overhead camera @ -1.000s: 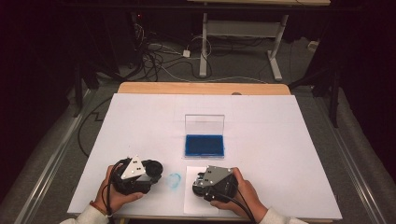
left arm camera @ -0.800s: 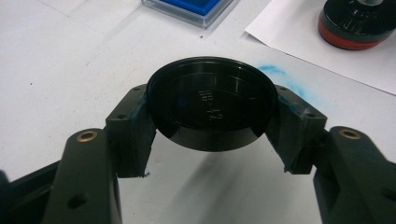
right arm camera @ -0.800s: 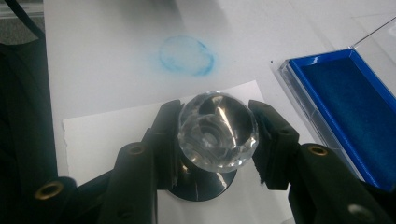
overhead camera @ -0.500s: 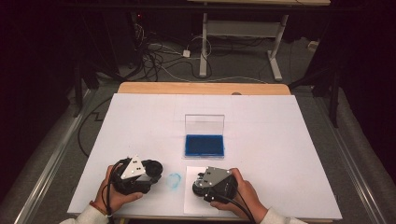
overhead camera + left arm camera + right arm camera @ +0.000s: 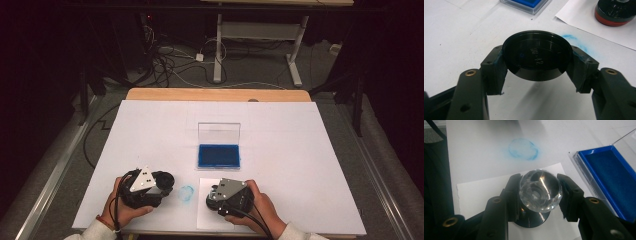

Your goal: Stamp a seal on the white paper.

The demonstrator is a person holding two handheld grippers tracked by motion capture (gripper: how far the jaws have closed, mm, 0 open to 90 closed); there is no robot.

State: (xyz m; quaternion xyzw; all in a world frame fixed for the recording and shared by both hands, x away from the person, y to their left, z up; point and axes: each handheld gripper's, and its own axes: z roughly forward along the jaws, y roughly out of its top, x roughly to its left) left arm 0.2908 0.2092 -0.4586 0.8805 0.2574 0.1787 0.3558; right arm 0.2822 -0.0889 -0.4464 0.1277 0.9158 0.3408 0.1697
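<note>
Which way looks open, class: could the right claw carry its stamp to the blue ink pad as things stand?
Probably yes. The right claw grips the stamp by its clear knob, and the ink pad lies just ahead, lid up at the back, with bare table between them. The left claw, holding the cap, is off to the side.

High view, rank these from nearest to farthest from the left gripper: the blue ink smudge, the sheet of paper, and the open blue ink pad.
1. Blue ink smudge: just right of the left gripper, on the table cover.
2. Sheet of paper: farther right, under the right gripper.
3. Open blue ink pad: farthest, up and right, toward mid-table.
</note>
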